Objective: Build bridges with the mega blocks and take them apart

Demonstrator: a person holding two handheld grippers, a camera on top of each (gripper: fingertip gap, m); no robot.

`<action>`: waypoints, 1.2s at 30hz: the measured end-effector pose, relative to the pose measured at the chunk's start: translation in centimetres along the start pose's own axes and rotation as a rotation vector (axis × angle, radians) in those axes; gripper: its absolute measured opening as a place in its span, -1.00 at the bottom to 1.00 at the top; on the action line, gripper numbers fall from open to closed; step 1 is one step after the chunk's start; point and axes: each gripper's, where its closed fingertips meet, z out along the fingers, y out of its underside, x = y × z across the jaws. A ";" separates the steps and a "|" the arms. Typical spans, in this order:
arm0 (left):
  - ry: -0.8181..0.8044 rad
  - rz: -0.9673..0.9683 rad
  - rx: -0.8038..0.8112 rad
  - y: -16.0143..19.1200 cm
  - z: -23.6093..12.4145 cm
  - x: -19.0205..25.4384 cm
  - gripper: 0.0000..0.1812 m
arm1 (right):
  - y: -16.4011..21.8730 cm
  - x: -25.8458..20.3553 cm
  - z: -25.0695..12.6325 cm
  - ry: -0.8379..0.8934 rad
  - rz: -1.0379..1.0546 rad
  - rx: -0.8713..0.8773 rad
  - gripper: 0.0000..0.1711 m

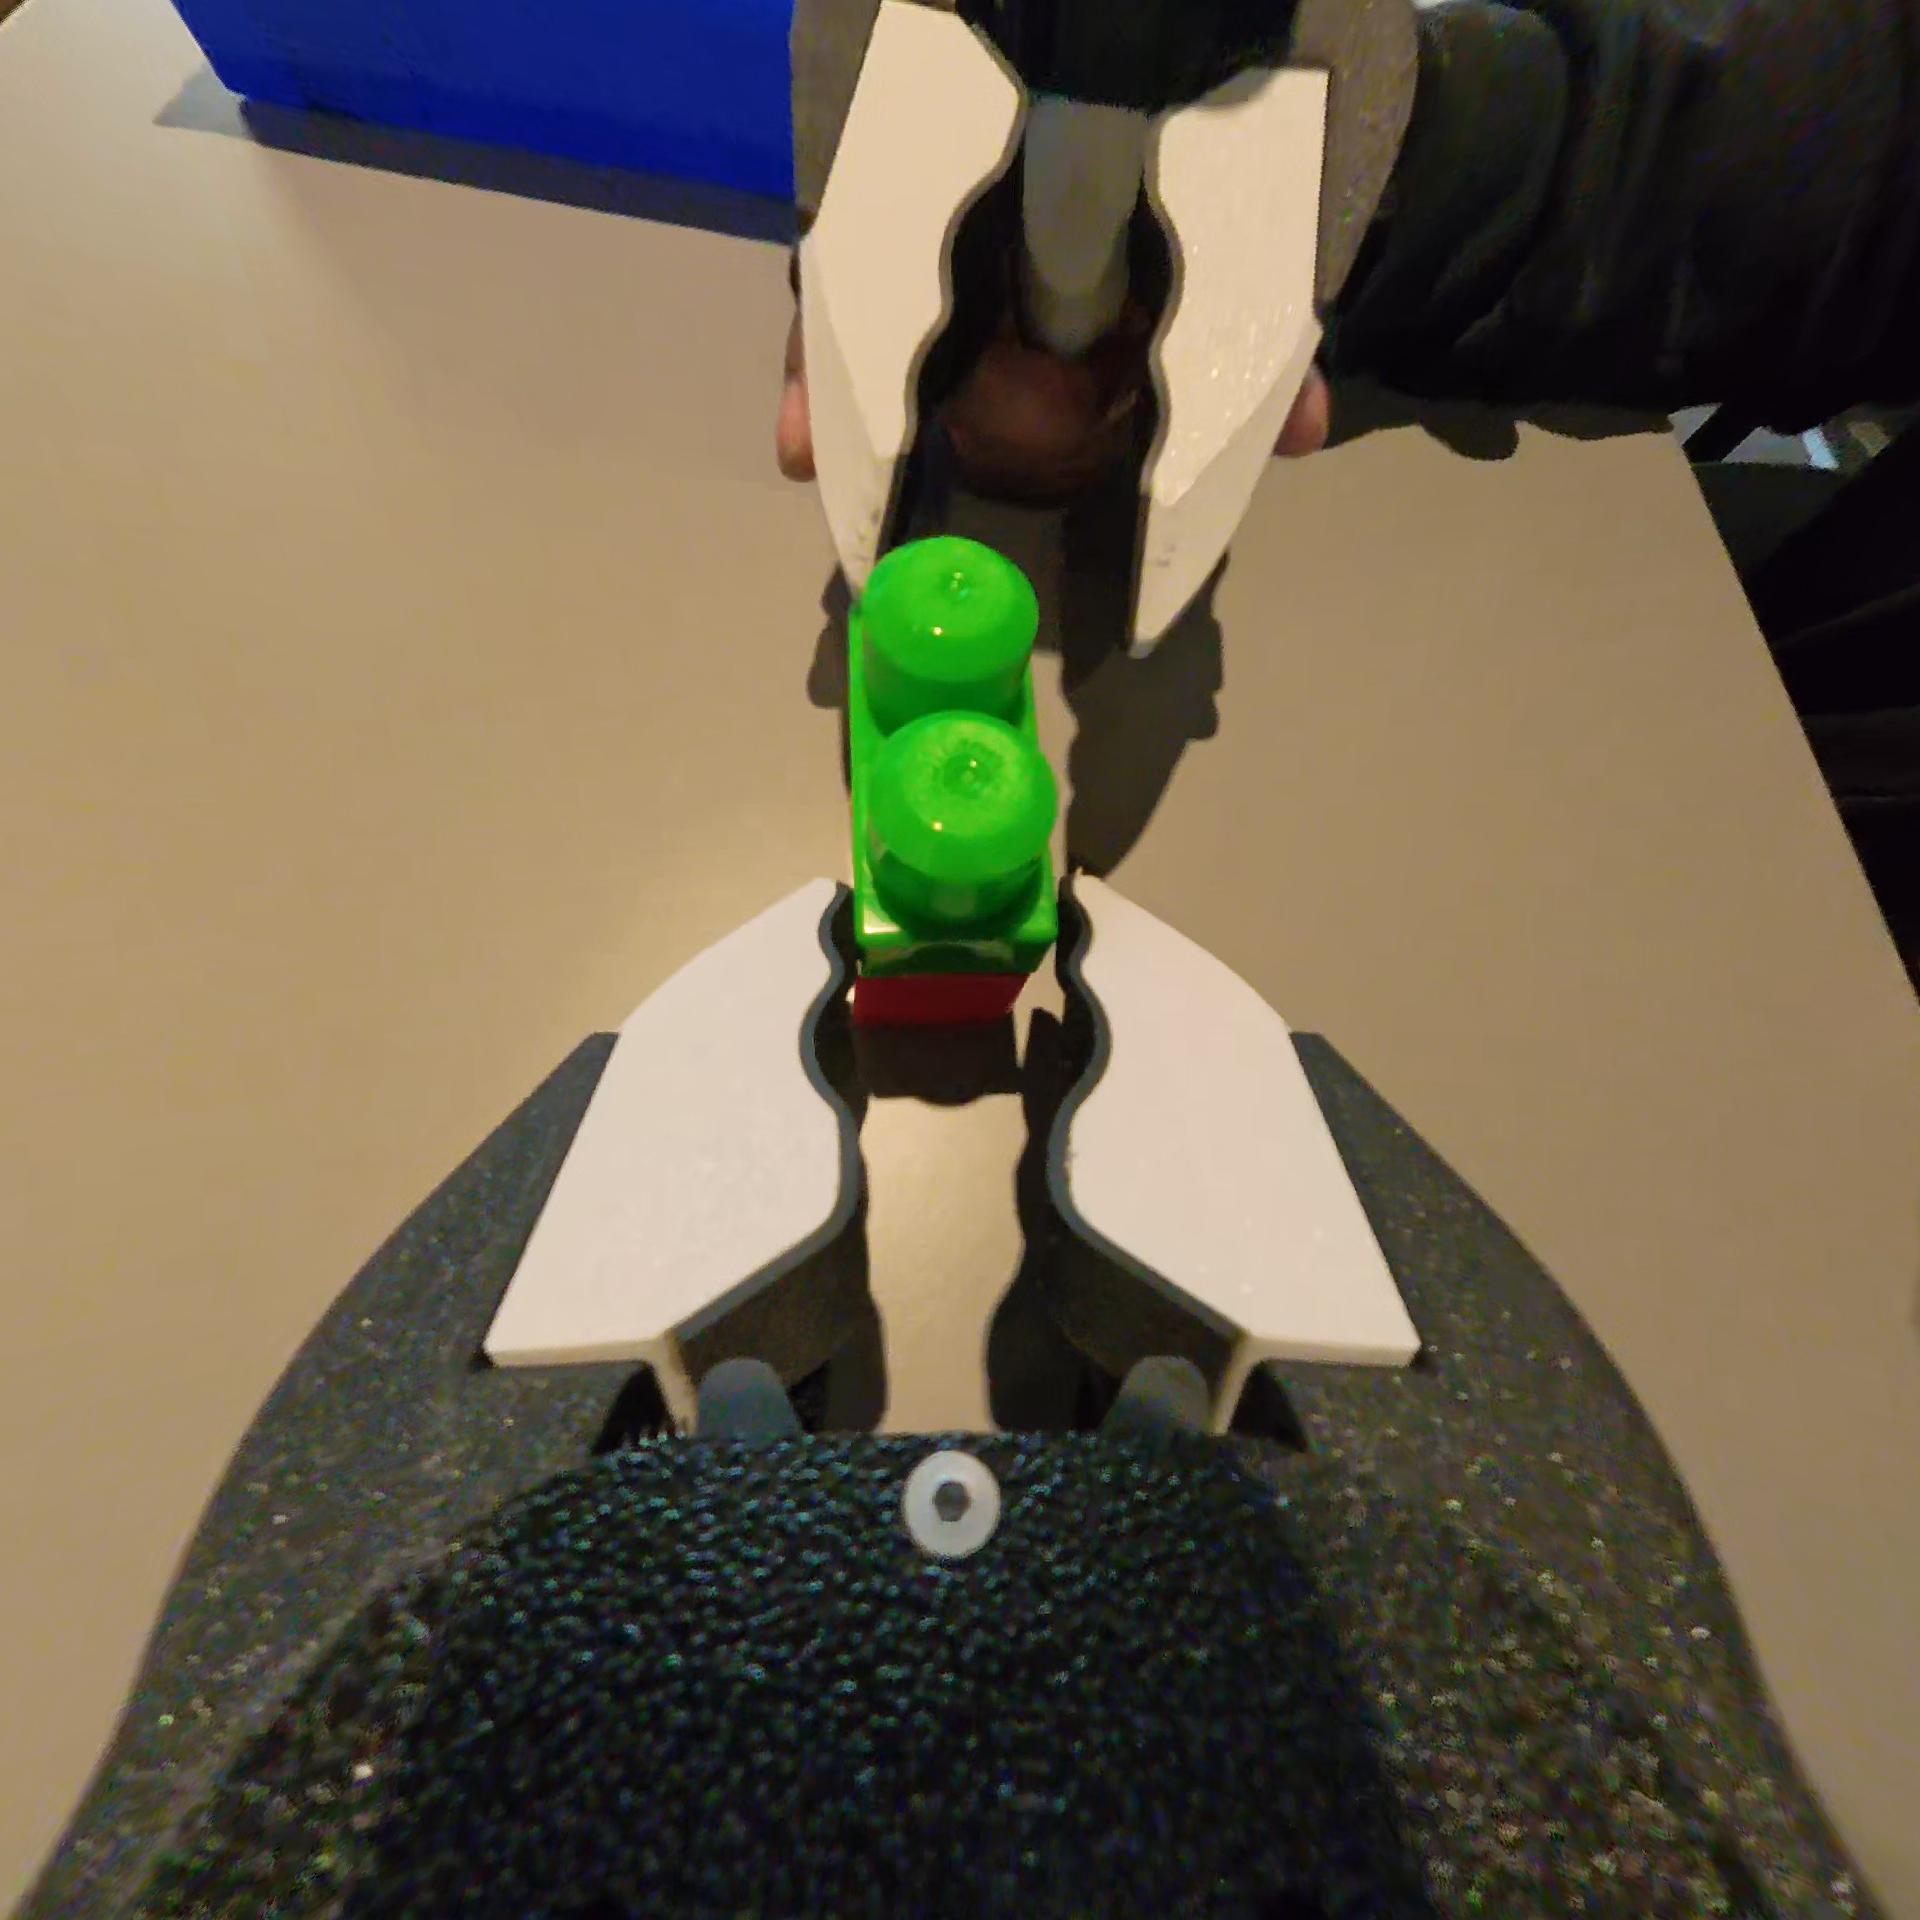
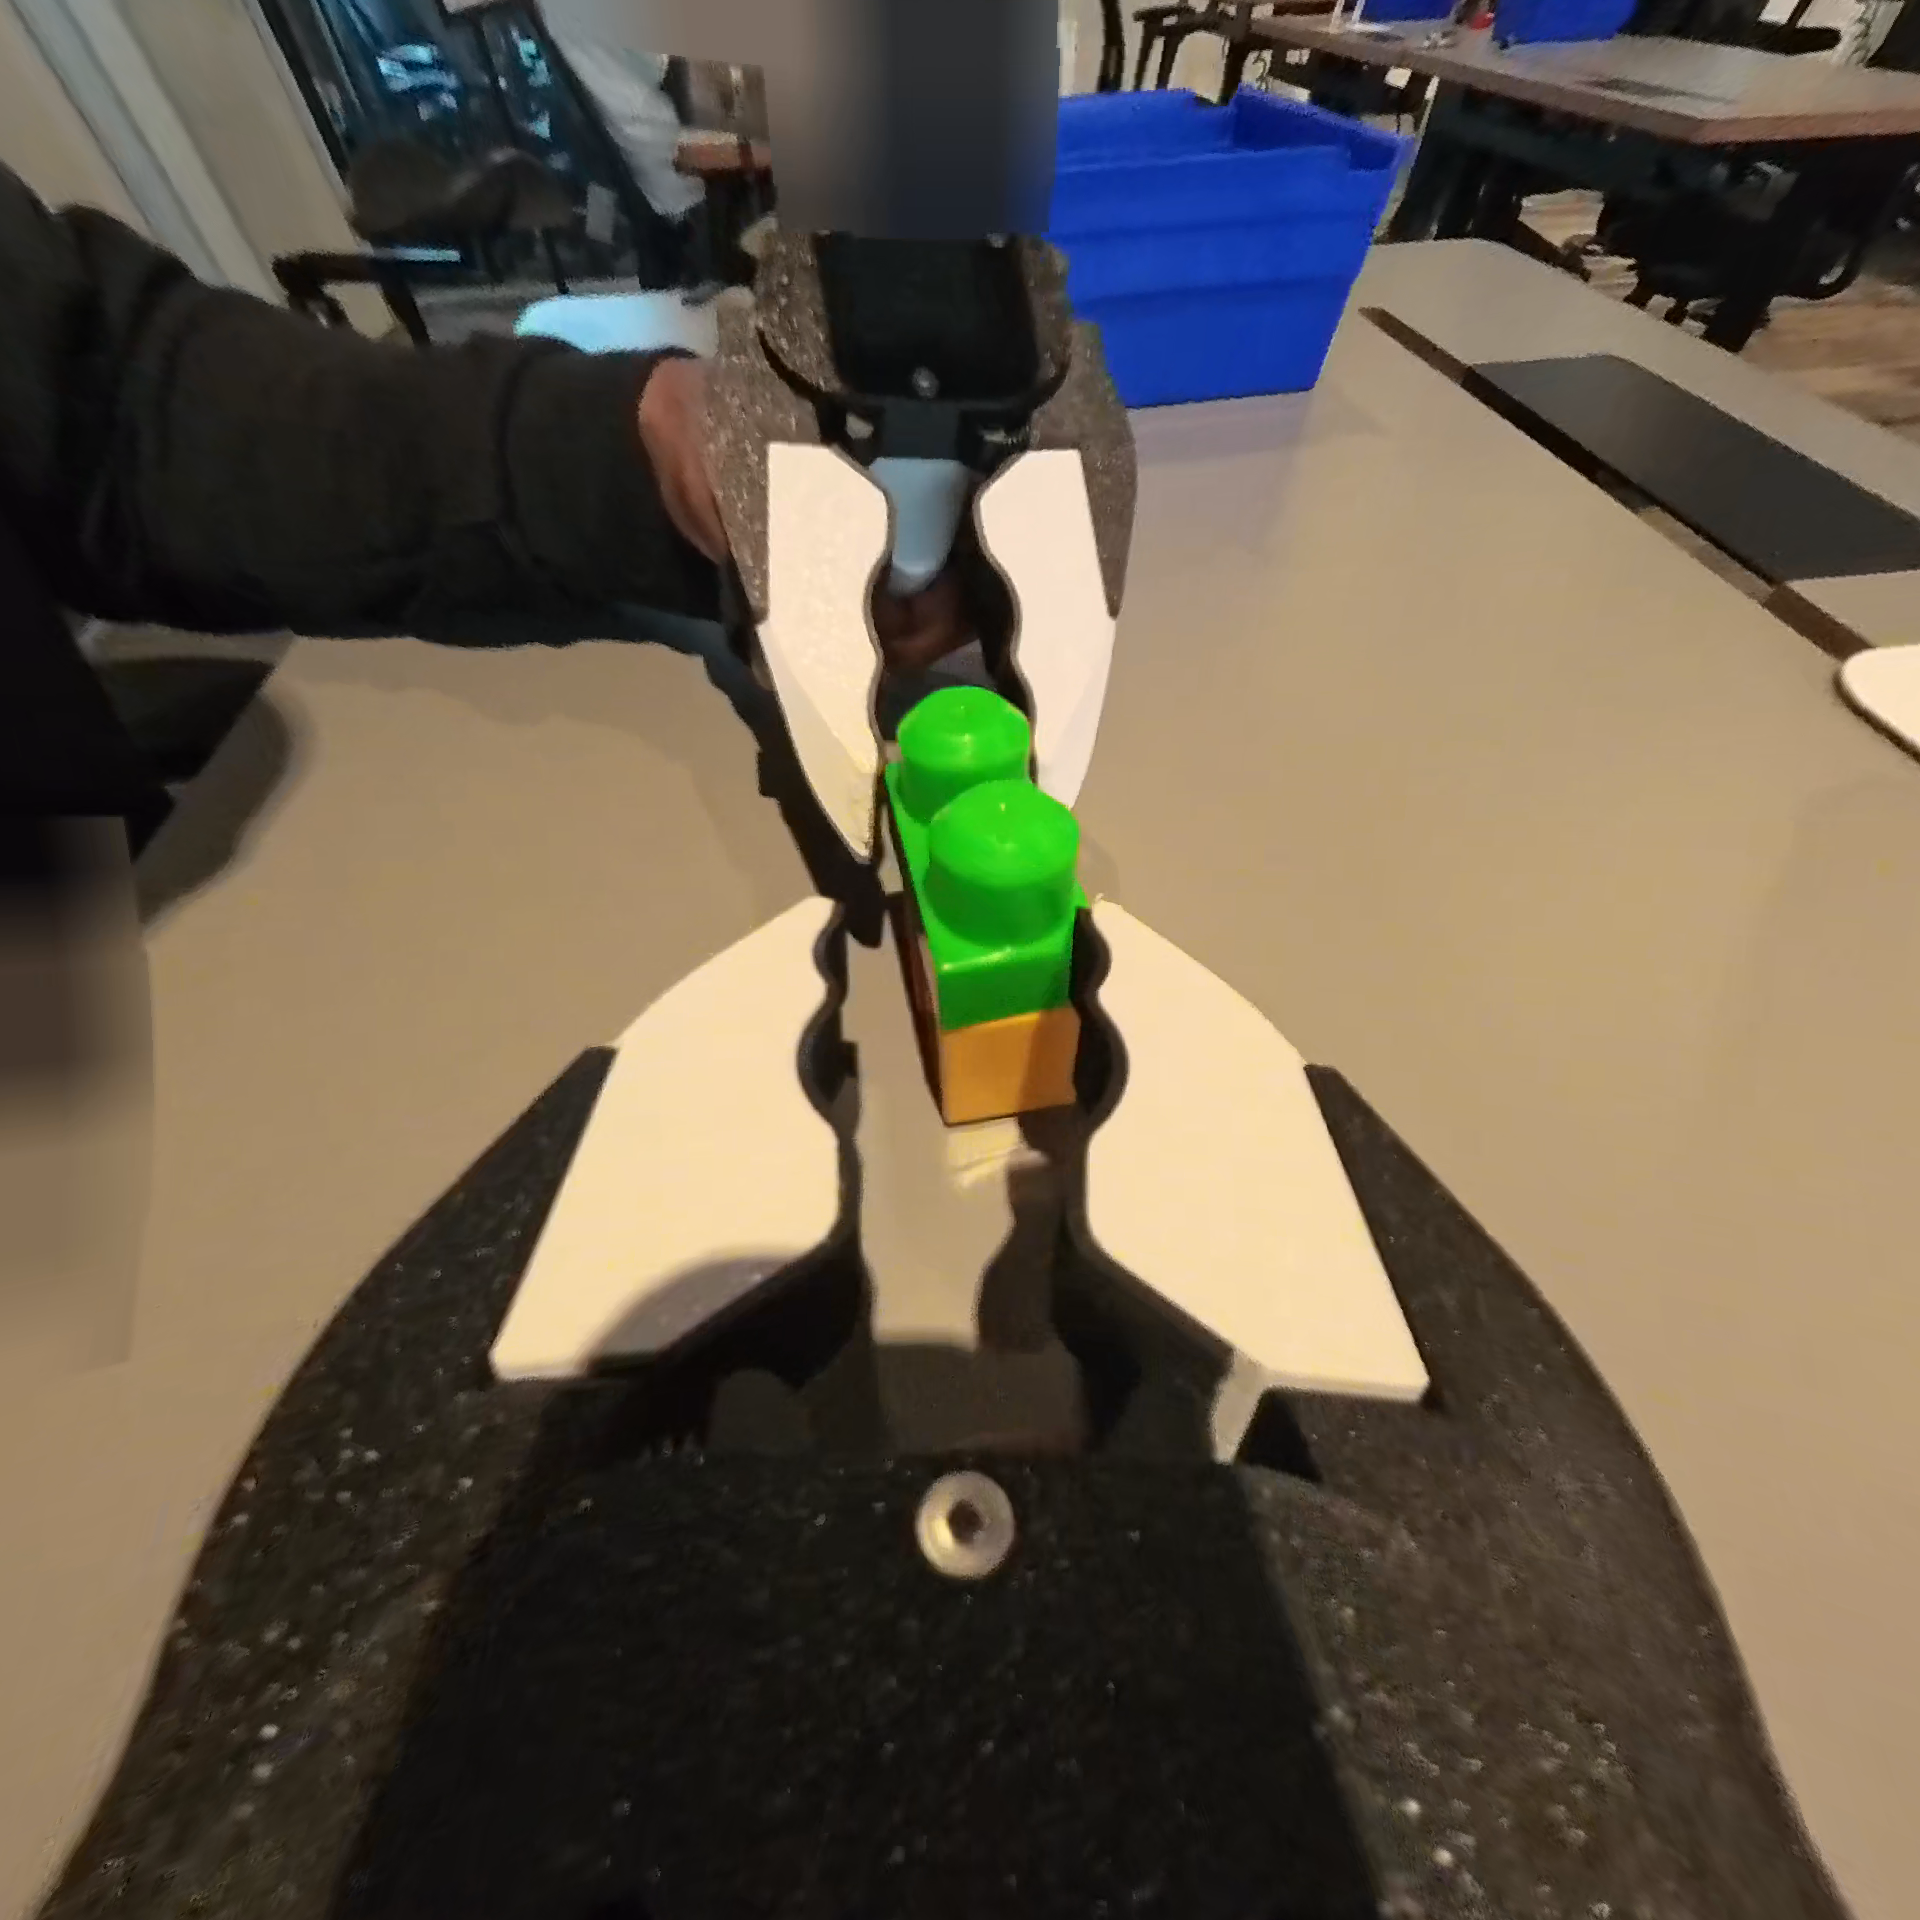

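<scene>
Left wrist view: my left gripper has its two white fingers standing close on either side of the near end of the green block, the pads at or just off its sides; I cannot tell whether they truly pinch it. That green block has two round studs on top and sits on a red block, of which only a low strip shows beneath it. Facing me from the far side is my right gripper, fingers spread apart, one tip at the far stud of the green block and the other off to the right of it. A hand in a black sleeve holds that tool. The beige table is bare around the stack, and a blue bin stands at the far left.

Right wrist view: my right gripper is wide apart; its right finger lies against the green block and the yellow block under that end, while the left finger stands clear. The left gripper comes in from the far side, straddling the far stud. The blue bin sits far right on the table, with a dark mat further right. Other tables and chairs fill the room behind.
</scene>
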 end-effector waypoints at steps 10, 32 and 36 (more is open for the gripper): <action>-0.061 0.103 -0.079 0.5 0.0 -0.1 -0.53 | 0.5 0.7 1.1 0.041 -0.038 -0.059 -0.60; -0.071 0.045 -0.009 -0.8 -0.4 -0.1 -0.63 | 0.6 0.5 1.4 0.027 0.037 -0.084 -0.61; -0.055 0.028 0.056 -1.0 -0.4 -0.1 -0.63 | 0.4 0.6 1.2 0.048 0.028 -0.060 -0.60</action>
